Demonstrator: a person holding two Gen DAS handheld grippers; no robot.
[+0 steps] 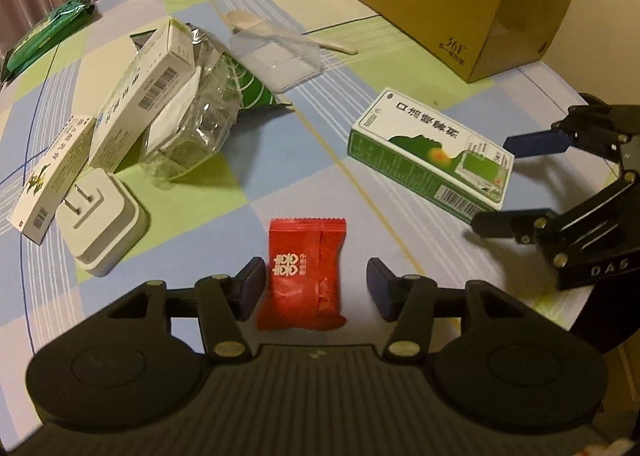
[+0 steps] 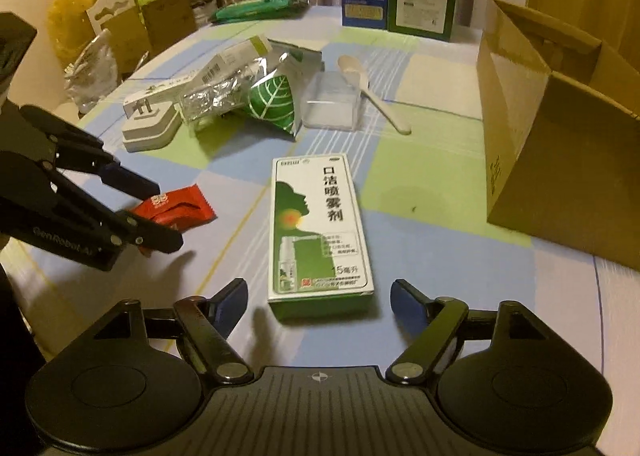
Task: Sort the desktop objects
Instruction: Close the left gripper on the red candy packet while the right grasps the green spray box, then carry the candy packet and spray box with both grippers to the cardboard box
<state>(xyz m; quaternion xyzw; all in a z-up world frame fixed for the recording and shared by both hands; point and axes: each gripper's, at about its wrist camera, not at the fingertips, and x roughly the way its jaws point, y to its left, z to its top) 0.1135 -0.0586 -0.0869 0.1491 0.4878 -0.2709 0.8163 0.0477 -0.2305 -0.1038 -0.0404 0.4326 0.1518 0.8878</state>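
In the left wrist view, the left gripper [image 1: 312, 288] hung low over the table [image 1: 224, 215] with its fingers spread on either side of the red candy packet [image 1: 305, 272], which lay flat on the checked cloth; the left finger pad sat just beside the packet's edge and the right one stood clear of it, so nothing was pinched yet, and the placing read as a straddle made ready for closing. Beyond the packet and to its right lay the green-and-white mouth spray box [image 1: 430, 155], flat with its printed face up, and the right gripper [image 1: 516, 183] reached toward that box's near end, its fingers apart. Left of the packet stood the white plug adapter [image 1: 100, 223], prongs up, leaning against a heap of white medicine cartons [image 1: 136, 103] and crumpled clear plastic [image 1: 192, 135]. Far beyond the spray box sat the open cardboard box [image 1: 452, 7], likely the place things were meant to go. In the right wrist view, the right gripper [image 2: 320, 308] faced the mouth spray box [image 2: 316, 228] lengthwise, fingers spread wider than the box and short of its near end, holding nothing. Left of that box, the left gripper [image 2: 160, 211] bracketed the red candy packet [image 2: 176, 207]. Right of it rose the cardboard box [image 2: 560, 159], and beyond it lay a white plastic spoon [image 2: 376, 91] against a clear plastic tray [image 2: 332, 103].
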